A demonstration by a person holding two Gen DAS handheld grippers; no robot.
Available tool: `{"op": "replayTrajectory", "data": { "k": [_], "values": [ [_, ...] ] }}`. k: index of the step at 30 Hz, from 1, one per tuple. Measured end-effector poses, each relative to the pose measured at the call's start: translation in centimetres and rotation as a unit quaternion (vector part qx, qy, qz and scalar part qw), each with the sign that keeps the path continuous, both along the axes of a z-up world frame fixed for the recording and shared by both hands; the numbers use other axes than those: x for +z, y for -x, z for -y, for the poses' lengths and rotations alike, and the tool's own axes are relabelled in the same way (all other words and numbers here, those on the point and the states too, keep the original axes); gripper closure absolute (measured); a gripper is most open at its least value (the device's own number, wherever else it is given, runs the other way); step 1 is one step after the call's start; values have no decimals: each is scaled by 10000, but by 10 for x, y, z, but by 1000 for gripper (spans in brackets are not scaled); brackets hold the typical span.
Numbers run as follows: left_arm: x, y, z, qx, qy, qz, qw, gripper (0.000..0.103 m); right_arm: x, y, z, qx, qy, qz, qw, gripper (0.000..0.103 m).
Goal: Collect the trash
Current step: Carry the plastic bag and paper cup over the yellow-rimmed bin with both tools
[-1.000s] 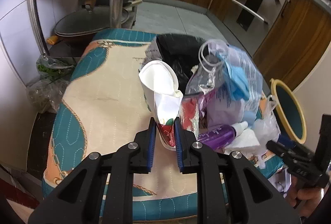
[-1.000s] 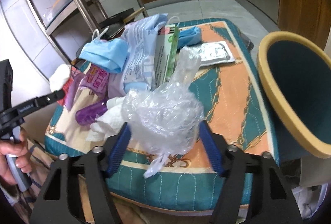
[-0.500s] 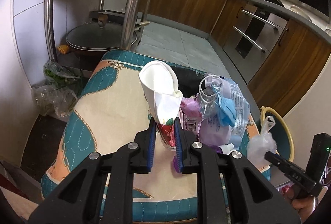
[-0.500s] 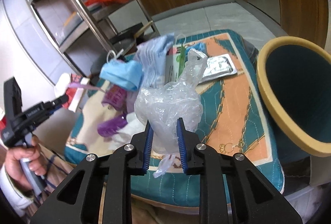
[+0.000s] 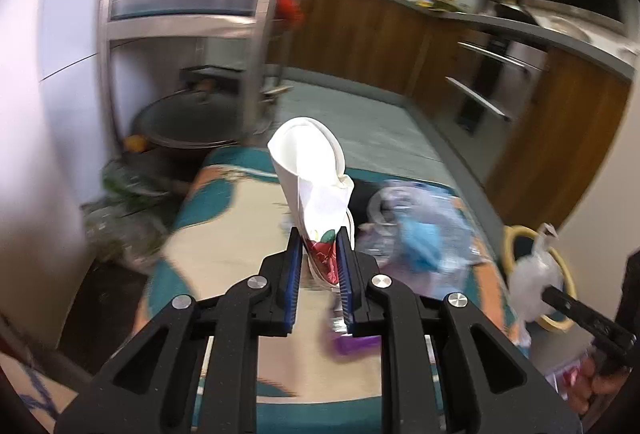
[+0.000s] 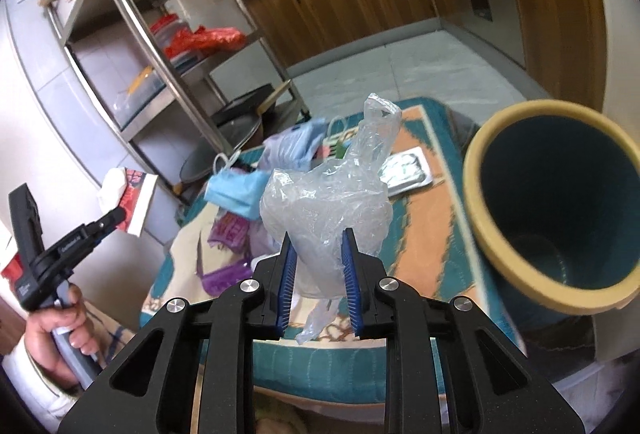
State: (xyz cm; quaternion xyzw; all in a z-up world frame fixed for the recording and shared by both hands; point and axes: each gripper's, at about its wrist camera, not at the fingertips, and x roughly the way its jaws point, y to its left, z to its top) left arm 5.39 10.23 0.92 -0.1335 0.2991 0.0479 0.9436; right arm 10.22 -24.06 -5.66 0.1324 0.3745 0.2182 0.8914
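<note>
Left gripper (image 5: pixel 318 258): jaws clamped on the paper cup (image 5: pixel 316 189), held above the cushion (image 5: pixel 240 258).
Paper cup: white, crushed flat, red flower print at its base, mouth upward.
Right gripper (image 6: pixel 318 258): jaws closed on the plastic bag (image 6: pixel 332 193).
Plastic bag: clear, crumpled, a twisted tail pointing up; lifted clear of the cushion, just beside the bin (image 6: pixel 500 193).
Bin: teal inside, tan rim.
Remaining pile: blue mask (image 6: pixel 236 189), purple wrappers (image 6: pixel 224 274), blurred.

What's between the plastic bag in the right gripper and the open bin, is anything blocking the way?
Nothing visible. The right gripper is shut on the crumpled plastic bag, lifted clear of the trash pile. The bin stands just to its right, mouth open, with only clear space between them.
</note>
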Motion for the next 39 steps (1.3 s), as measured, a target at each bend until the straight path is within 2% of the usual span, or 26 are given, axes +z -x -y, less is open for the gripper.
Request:
{"op": "replayTrajectory", "data": {
  "k": [8, 15, 19, 24, 29, 34, 39],
  "values": [
    [4, -15, 63, -1123, -151, 59, 9935, 86, 17, 9, 39, -472, 373, 271, 9978, 79],
    [0, -31, 119, -1905, -173, 22, 9815, 86, 29, 14, 77, -879, 635, 338, 9935, 79],
    [0, -44, 156, -2282, -204, 2, 9734, 86, 41, 14, 92, -922, 778, 401, 9919, 79],
    [-2, -60, 207, -2662, -233, -14, 9636, 86, 51, 7, 111, -948, 1210, 467, 9870, 79],
    [-11, -76, 250, -2952, -236, -165, 9550, 86, 41, -1, 134, -1191, 1162, 327, 9855, 79],
    [-28, -94, 293, -3256, -421, -389, 9438, 86, 25, -8, 144, -1301, 1077, 106, 9856, 79],
    [-46, -112, 319, -3490, -636, -641, 9328, 86, 1, -16, 152, -1380, 1107, -363, 9836, 79]
  ]
}}
